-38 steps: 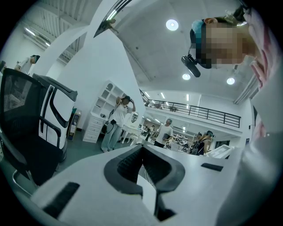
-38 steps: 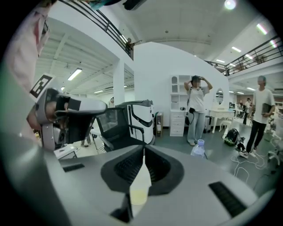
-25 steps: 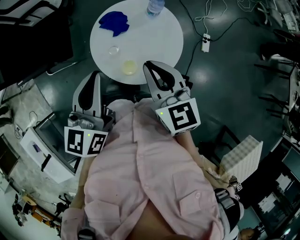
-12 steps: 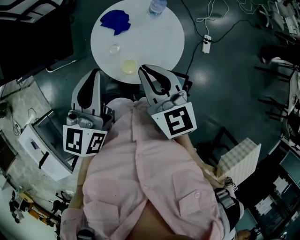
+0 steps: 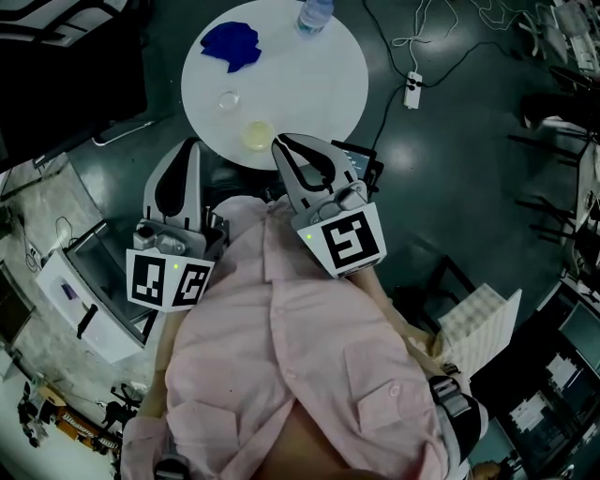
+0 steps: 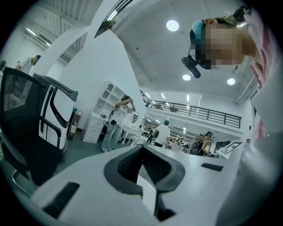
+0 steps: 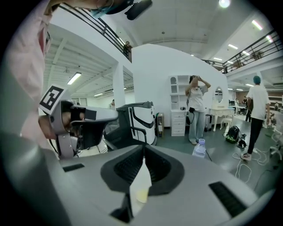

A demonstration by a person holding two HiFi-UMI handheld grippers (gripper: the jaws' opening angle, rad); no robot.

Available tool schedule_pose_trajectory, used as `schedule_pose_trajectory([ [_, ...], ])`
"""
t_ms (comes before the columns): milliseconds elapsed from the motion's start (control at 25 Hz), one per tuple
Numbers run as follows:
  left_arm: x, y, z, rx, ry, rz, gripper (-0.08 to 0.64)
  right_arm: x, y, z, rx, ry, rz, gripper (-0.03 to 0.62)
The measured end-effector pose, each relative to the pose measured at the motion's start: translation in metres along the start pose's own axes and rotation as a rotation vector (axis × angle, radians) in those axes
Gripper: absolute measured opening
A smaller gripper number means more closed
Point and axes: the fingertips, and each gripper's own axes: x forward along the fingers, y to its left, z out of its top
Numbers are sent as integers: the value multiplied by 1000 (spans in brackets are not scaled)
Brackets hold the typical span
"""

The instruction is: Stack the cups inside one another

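White round tabletop (image 5: 319, 84) sits upper centre of the head view and carries both cups. The clear cup (image 5: 228, 98) is left of centre and the yellowish cup (image 5: 258, 135) is near the lower edge. They stand apart, not nested.

Blue cloth (image 5: 231, 44) and water bottle (image 5: 313, 14) lie at the far rim, out of the work.

Left tongs (image 5: 194, 148): clenched on nothing, held level just off the tabletop's lower-left edge. They look parked.

Right tongs (image 5: 278, 142): also clenched and empty, tipped slightly down, tips just beside the yellowish cup. The right gripper view shows that cup through the slit below the closed jaws.

Judgement: stacking has not begun. The right tongs appear lined up on the yellowish cup and would need to part before any pick.
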Motion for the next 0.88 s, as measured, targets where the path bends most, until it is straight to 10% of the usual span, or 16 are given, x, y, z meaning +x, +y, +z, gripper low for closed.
schedule_pose_trajectory([
  [880,-2,-6,-4,-7,12,-11,9,-4,-3,-11,27,35,-18,37],
])
